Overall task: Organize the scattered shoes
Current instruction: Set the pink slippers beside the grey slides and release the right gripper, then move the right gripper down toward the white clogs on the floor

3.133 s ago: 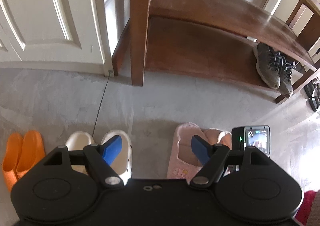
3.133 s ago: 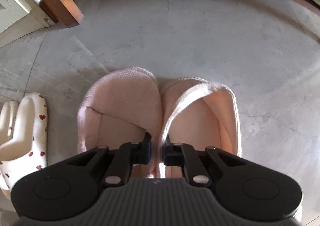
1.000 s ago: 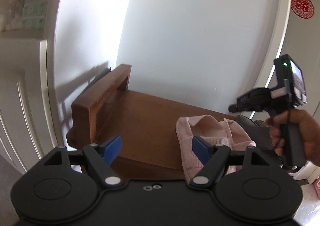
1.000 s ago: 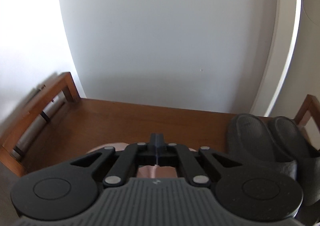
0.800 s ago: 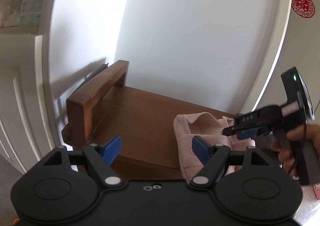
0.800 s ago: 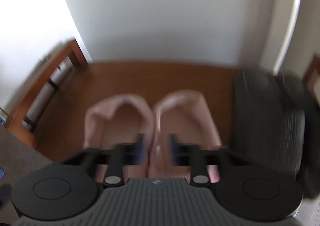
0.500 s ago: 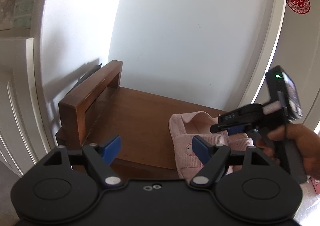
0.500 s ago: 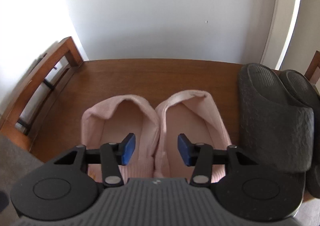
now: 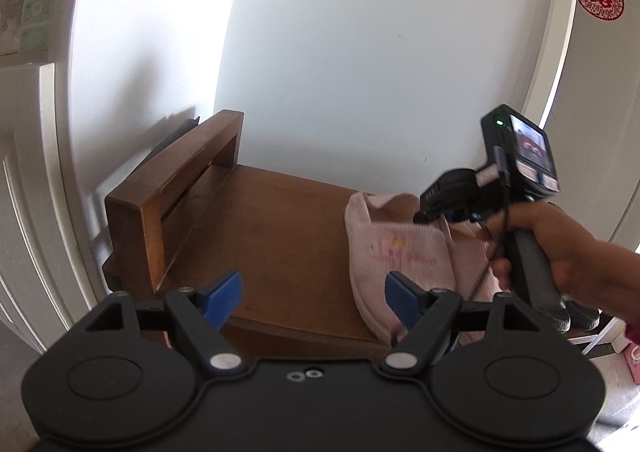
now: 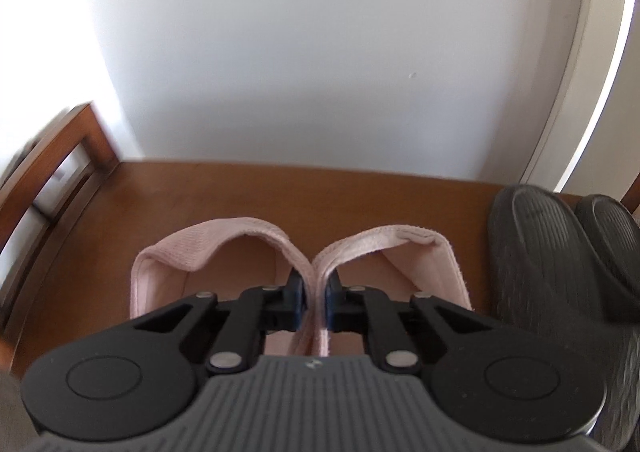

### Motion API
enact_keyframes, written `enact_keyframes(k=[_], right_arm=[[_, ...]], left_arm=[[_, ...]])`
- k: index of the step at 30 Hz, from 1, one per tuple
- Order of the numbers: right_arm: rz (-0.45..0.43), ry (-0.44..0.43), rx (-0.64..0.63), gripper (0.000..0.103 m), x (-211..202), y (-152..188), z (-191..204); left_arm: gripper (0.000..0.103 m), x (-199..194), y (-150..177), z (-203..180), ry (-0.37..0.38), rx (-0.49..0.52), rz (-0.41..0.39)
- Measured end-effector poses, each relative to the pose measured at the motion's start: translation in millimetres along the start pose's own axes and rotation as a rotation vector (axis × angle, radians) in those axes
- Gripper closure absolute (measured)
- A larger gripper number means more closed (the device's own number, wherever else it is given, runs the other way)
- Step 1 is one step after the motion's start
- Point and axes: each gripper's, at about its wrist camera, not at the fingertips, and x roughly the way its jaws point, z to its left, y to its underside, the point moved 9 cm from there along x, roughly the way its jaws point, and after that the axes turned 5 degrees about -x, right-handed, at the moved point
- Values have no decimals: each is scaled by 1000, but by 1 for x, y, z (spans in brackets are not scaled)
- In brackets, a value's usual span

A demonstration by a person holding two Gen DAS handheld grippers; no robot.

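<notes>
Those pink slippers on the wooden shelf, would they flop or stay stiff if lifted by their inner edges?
The pink slippers would probably sag: the right tool pinches both thin knitted inner walls together easily. They look light, being soft cloth. Unlikely to slip, since the fabric looks grippy.

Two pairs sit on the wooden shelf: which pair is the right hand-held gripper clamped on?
The pink slippers: the right hand-held gripper pinches their two touching inner edges together. The black slides beside them on the wooden shelf are untouched.
</notes>
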Motion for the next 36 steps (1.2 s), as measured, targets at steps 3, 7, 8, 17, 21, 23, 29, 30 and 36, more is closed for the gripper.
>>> enact_keyframes(k=[3,7,8,17,21,23,29,30,36], right_arm=[[-7,26,3,91,13,-15,-11],[-2,38,42,85,24,-28,-24],[9,31,60,85,22,-27,-26],[-219,-29,226,44,-113,55,-24],[-104,-86,270,44,-132,136,18],[5,-83,232,44,-122,185,54],[321,-176,276,45,-92,336,161],[365,-197,296,47,-86,355,176],[554,-374,248,86,-49,426,257]], left_arm=[[24,0,3,1,-4,-1,7],[24,-6,9,7,-14,0,16],[24,-8,11,12,-20,-3,19],[24,-37,21,93,-107,-18,47],[24,-55,35,150,-166,19,81],[24,-62,43,178,-194,37,107],[24,-90,83,257,-290,100,214],[24,-92,86,261,-299,101,221],[24,-117,121,288,-423,55,244]])
